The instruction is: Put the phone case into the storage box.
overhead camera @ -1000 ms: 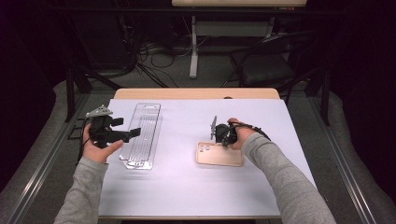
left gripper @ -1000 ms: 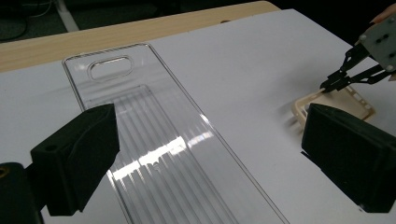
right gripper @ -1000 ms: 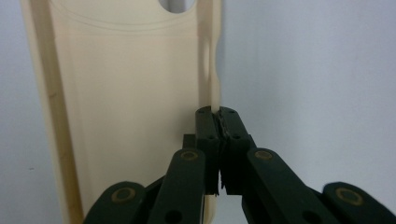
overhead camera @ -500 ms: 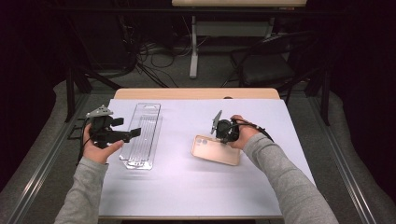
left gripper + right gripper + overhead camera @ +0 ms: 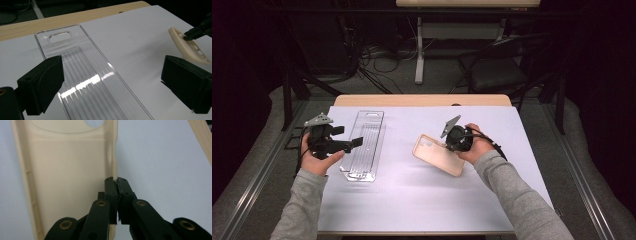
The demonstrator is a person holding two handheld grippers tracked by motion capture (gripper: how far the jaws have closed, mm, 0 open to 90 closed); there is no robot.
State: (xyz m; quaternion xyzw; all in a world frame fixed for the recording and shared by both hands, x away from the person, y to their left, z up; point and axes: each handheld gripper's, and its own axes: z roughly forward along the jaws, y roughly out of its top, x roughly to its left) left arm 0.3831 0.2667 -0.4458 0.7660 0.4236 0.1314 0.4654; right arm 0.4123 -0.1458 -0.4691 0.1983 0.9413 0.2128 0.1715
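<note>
Cream phone case (image 5: pixel 438 154), hollow side up, tilted.

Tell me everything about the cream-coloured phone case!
The cream-coloured plastic phone case is a shallow, rounded-corner shell with raised side walls and a camera cut-out at one end. Its hollow inside faces up. The right gripper pinches one side wall, holding it tilted above the white table cover. Nothing else touches it.

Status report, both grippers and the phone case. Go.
Right gripper shut on phone case side wall, case tilted. Left gripper open over clear plastic tray. Nothing between them.
</note>
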